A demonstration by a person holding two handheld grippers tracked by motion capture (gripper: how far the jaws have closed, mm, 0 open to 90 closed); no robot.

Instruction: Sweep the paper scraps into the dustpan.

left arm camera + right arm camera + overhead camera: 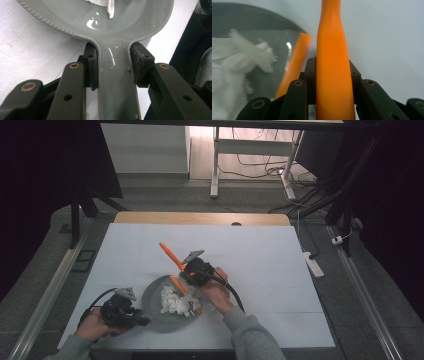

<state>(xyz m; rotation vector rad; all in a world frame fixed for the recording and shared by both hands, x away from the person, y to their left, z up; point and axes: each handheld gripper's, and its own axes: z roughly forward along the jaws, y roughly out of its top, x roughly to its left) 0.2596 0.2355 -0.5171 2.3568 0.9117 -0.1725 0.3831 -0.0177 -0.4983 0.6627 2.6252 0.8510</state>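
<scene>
Glazed grey ceramic dish (155, 312) with a beaded rim and a flat handle sits on the white table (260, 255), toward 6 o'clock of its surface in the high view, holding a heap of shredded white pieces (175, 302). The left gripper (113, 67) has its fingers (92, 67) pinched on either side of that handle, just below where it widens into the bowl; the glaze looks slick and the dish seems heavy and breakable, so a grip on the narrow neck is probably the safest place. The right gripper (332, 67), at 3 o'clock of the dish, has its fingers clamped on the handle of a long orange plastic utensil (170, 254), whose free end points toward 11 o'clock. A second orange piece (295, 62) leans on the dish's rim. The utensil looks light, stiff and smooth, best held mid-handle; the white shreds look soft and loose.
</scene>
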